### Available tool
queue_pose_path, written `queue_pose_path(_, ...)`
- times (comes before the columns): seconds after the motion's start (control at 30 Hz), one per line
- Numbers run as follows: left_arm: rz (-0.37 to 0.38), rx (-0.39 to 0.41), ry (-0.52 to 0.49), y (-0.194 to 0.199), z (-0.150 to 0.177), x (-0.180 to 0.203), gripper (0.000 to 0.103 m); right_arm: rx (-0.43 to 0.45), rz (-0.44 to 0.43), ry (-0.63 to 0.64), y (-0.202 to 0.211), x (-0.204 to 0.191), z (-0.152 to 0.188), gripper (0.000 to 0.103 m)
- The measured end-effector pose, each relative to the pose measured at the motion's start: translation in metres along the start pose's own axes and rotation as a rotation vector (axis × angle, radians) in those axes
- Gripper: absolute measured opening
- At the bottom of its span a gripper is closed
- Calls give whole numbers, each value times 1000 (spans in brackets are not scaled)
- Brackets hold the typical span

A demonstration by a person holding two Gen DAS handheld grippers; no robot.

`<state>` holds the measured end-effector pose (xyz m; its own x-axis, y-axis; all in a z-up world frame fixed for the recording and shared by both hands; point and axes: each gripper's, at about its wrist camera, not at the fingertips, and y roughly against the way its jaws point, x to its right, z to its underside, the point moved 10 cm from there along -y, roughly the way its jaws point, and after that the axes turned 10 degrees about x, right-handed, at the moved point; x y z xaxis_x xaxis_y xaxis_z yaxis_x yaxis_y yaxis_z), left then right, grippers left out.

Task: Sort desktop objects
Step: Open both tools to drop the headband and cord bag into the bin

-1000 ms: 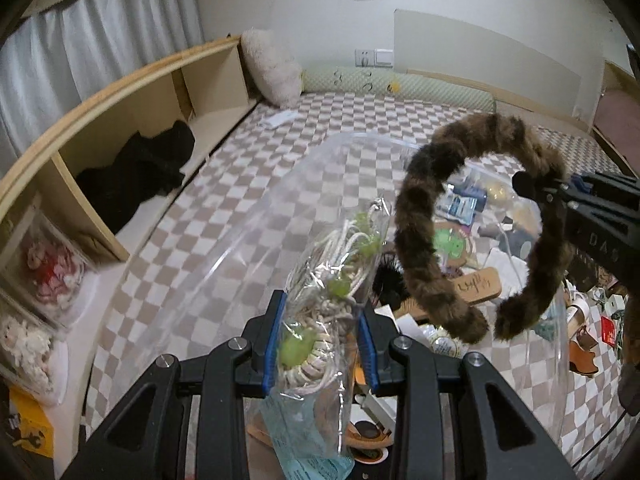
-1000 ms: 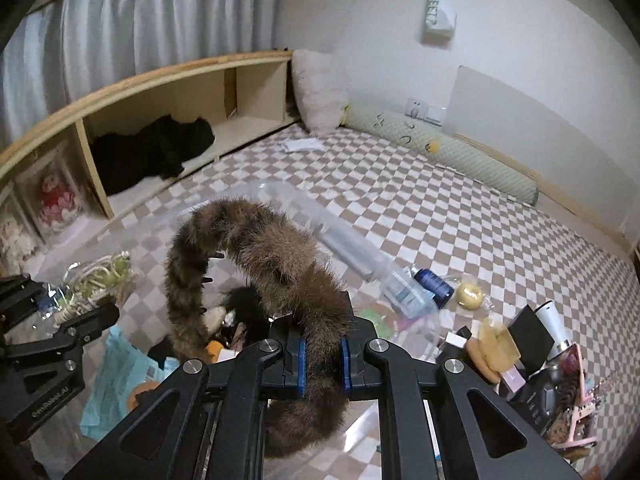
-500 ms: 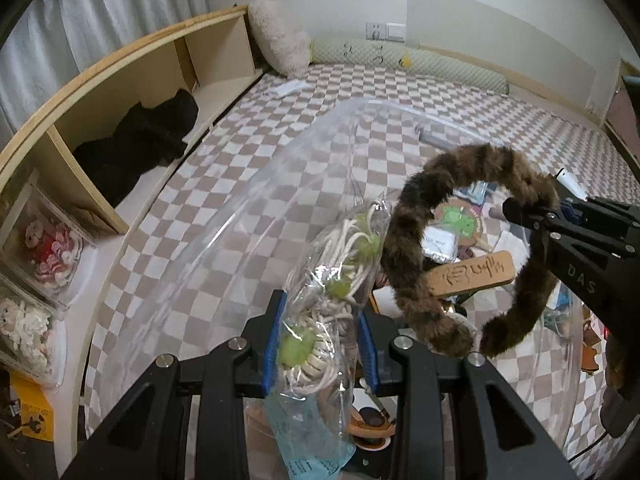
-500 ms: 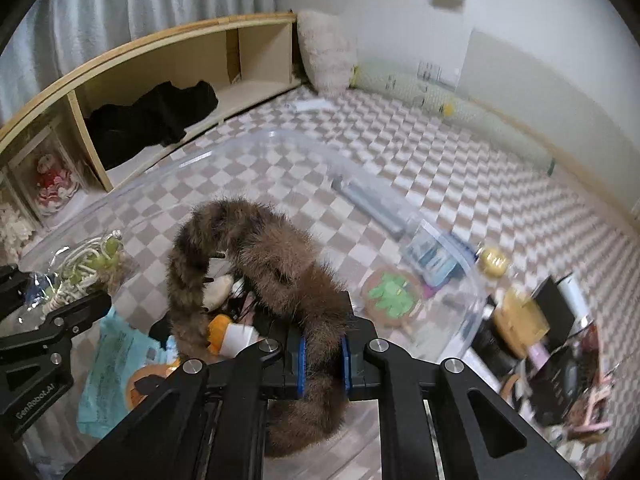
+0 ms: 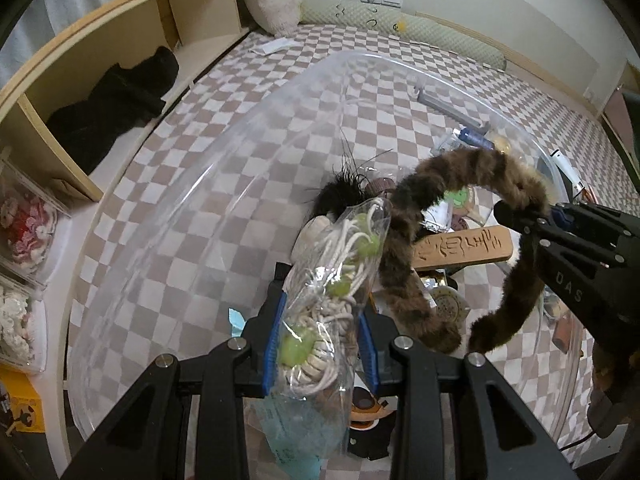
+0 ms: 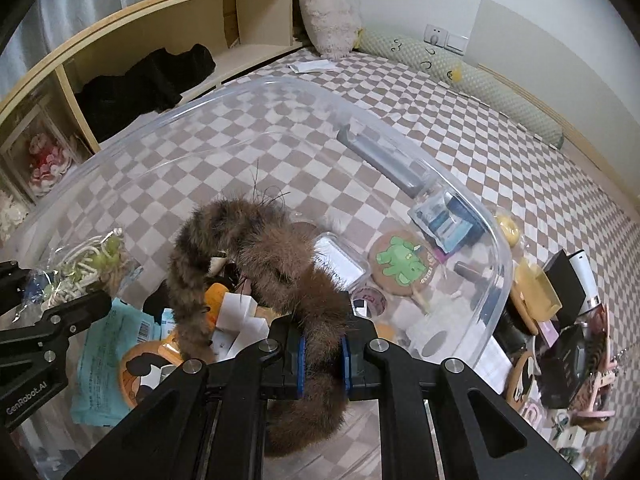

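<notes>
My left gripper (image 5: 322,344) is shut on a clear bag of white cord with green beads (image 5: 332,292), held over the clear plastic bin (image 5: 168,240). My right gripper (image 6: 323,354) is shut on a brown furry headband (image 6: 256,248), held inside the bin above the items in it. The headband also shows in the left wrist view (image 5: 472,176), with the right gripper (image 5: 528,216) at the right. The bag (image 6: 84,260) and the left gripper (image 6: 56,316) show at the left of the right wrist view.
The bin (image 6: 460,184) holds a wooden tag (image 5: 464,242), a green-frog coaster (image 6: 402,262), a teal packet (image 6: 108,356), white boxes (image 6: 236,320) and black feathers (image 5: 344,192). Loose items (image 6: 560,312) lie right of the bin. A wooden shelf (image 6: 160,40) runs along the left.
Both grippers have come down toward the bin with their loads. The headband is now low inside the bin, close over the items there. Both grips are unchanged.
</notes>
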<state>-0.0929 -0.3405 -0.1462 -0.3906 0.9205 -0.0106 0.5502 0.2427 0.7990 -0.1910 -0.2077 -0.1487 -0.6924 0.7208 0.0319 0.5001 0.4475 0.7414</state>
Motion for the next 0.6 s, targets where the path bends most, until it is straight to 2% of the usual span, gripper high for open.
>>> queue_pose_path(0.1, 11, -22, 4, -2, 2, 2, 36, 8, -4, 3, 1, -2, -4, 13)
queue_pose_path(0.17, 18, -9, 0, 0, 1, 5, 39, 15, 2, 8, 2, -3, -6, 14)
queue_pose_path(0.23, 8, 9, -4, 2, -2, 5, 49, 13, 6, 2, 2, -2, -6, 16)
queue_pose_path(0.33, 6, 16, -5, 4, -2, 5, 54, 15, 15, -9, 1, 1, -5, 22)
queue_pose_path(0.37, 5, 17, -1, 4, -2, 5, 54, 17, 18, -9, 2, 2, -5, 33)
queue_pose_path(0.4, 4, 19, 2, 4, -3, 4, 54, 21, 22, -8, 2, 3, -5, 56)
queue_pose_path(0.47, 2, 17, 5, 3, -3, 4, 54, 34, 35, 0, 5, 4, -7, 80)
queue_pose_path(0.6, 5, 18, 1, 3, -3, 1, 54, 50, 44, -1, 10, 6, -11, 80)
